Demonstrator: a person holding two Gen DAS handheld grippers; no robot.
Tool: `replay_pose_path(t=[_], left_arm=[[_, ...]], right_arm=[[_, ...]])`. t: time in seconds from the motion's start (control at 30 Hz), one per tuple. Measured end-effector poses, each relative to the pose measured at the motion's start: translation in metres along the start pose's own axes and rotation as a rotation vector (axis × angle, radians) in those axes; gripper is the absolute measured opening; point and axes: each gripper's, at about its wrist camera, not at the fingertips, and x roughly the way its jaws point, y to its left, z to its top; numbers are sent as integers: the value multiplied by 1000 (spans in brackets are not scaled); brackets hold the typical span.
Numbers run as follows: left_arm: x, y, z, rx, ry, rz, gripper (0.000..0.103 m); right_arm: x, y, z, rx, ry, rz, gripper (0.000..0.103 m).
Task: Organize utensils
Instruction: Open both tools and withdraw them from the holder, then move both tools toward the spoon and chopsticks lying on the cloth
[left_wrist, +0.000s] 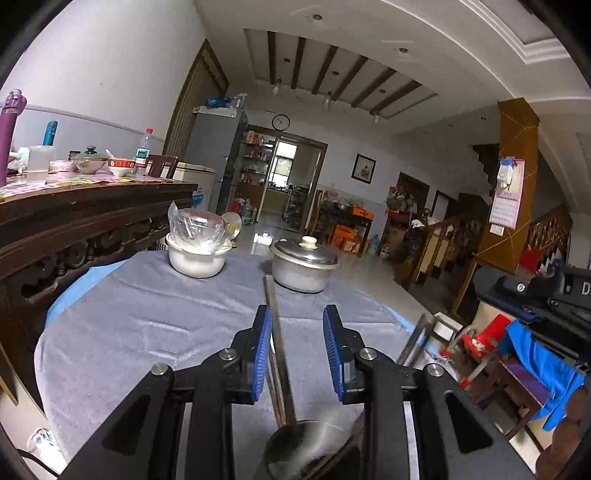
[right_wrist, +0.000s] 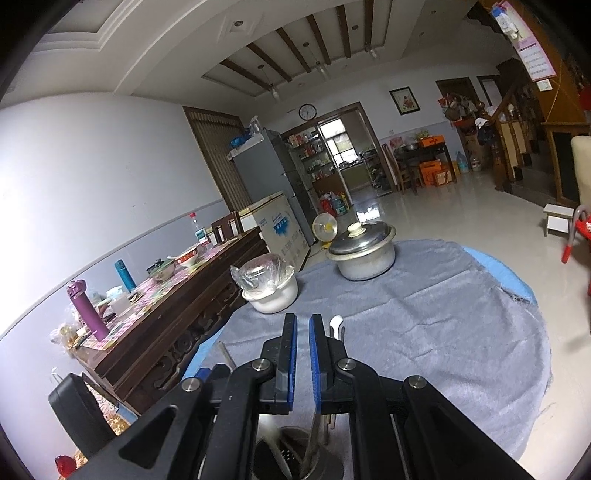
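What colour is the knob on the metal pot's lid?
Cream-white. The knob atop the metal pot's lid shows best in the left wrist view.

left gripper (left_wrist: 297, 321): jaws apart | ladle (left_wrist: 280, 354) handle between | grey cloth (left_wrist: 147, 314)

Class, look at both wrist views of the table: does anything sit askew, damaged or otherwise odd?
Yes. The grey cloth looks frayed at its right edge and leaves the blue cover exposed. The white pot holds a plastic-wrapped bowl instead of a lid, unlike the lidded metal pot.
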Motion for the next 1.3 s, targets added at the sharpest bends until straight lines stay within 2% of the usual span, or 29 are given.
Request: replay_pose_path(t=[0.1,0.17,0.23,0.33,0.4,0.47,0.53,0.6,0.73,0.9,1.1,1.3], left_arm=[[-6,5,6,-17,-18,8,30],[-10,9,12,-23,-34,24,46],[-15,14,18,-35,-57,41,51],[-17,23,25,-50,-51,62,64],[-19,31,30,-59,-58,79,65],[-20,40,35,-63,-66,112,71],[-22,51,40,-70,-72,144,73],[-22,61,44,-65,-68,199,76],[-16,80,43,-37,-7,278,81],[5,107,29,-36,148,352,82],[24,120,7,-41,291,374,82],[32,122,-12,-17,360,369,82]], right_arm=[[0,0,0,0,-8,-3,8],[-1,-1,1,7,-15,-8,8],[0,-4,2,17,-16,-19,8],[-2,-12,3,42,-24,-41,8],[-2,-18,5,58,-25,-52,8],[-4,-27,7,85,-28,-70,8],[-4,-35,7,101,-29,-87,8],[-3,-44,7,116,-19,-111,9],[4,-64,2,174,25,-140,16],[11,-83,-8,203,79,-198,16],[20,-101,-20,244,143,-220,16],[36,-115,-34,285,207,-233,16]])
